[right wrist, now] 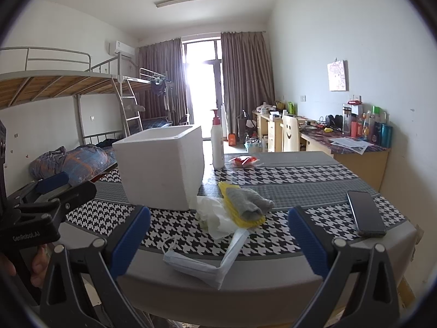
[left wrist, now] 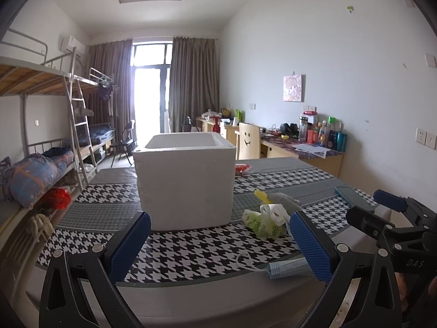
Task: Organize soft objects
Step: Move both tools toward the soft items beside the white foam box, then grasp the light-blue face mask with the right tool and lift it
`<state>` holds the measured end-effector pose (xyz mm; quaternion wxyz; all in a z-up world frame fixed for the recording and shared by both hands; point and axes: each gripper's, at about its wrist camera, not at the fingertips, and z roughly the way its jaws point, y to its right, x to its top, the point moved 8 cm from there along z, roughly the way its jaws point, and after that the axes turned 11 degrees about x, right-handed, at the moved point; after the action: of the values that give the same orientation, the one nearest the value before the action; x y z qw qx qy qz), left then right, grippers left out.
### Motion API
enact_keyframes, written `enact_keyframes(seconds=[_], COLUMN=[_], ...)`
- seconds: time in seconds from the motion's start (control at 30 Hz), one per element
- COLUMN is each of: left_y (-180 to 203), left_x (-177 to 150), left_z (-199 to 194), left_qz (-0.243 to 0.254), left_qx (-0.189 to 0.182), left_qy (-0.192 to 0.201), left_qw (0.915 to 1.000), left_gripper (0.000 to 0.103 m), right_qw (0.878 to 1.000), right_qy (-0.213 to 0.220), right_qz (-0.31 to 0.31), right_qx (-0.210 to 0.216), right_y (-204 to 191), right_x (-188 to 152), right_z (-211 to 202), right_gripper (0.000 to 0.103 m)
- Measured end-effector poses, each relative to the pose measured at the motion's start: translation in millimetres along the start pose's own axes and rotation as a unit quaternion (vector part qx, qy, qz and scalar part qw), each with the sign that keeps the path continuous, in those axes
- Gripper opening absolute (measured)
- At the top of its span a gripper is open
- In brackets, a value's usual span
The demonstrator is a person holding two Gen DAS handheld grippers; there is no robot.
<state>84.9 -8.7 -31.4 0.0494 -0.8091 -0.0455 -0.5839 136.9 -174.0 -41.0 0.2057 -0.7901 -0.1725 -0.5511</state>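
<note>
A dormitory room with bunk beds along the left of the frame and a bright curtained balcony door at centre back is surrounding a table covered in a black-and-white houndstooth cloth point(right wrist: 286, 175), which is filling the lower half of both views.

The open white foam box point(right wrist: 161, 169) is standing left of centre on that cloth, the likely destination for the soft things. A tall white pump bottle with a red collar point(right wrist: 217, 145) is standing behind it, and a black smartphone point(right wrist: 366, 213) is lying flat toward the lower right.

The soft pile is sitting just right of the box's near corner: a crumpled white tissue point(right wrist: 215, 216), a yellow ribbed cloth point(right wrist: 240, 213) touching it, and a grey rolled sock point(right wrist: 248, 199) lying on top. A pale blue folded face mask point(right wrist: 207, 262) is lying at the table's near edge, its long axis running from lower left up toward the pile.

The right gripper point(right wrist: 218, 237) is hovering with its blue-padded fingers spread wide and empty, the mask lying directly between and just beyond them. The left gripper point(left wrist: 220, 246) is likewise held apart and empty; in its view the mask point(left wrist: 284, 268) is sitting off by the right-hand finger, so the right gripper appears better lined up.
</note>
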Motion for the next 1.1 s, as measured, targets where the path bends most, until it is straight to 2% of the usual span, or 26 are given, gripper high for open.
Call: enact_keyframes(seconds=[0.67,0.8,1.1], left_y=[39,39,29], left_x=[-16,-19,-25], left_z=[36,47,65], left_qz=[0.042,0.041,0.04], left_qx=[-0.053,-0.05,-0.032], left_qy=[-0.048,-0.063,-0.074], left_qw=[0.9966,0.9959,0.9959], left_gripper=[0.102,0.102,0.102], right_qw=[0.999,0.998,0.995], right_qy=[-0.032,-0.048,-0.087], right_qz=[0.026,0.04,0.043], right_qx=[-0.031,-0.031,-0.021], right_y=[38,47,38], right_x=[-11,-18,-42], right_z=[19,22,34], right_gripper=[0.102,0.102,0.101])
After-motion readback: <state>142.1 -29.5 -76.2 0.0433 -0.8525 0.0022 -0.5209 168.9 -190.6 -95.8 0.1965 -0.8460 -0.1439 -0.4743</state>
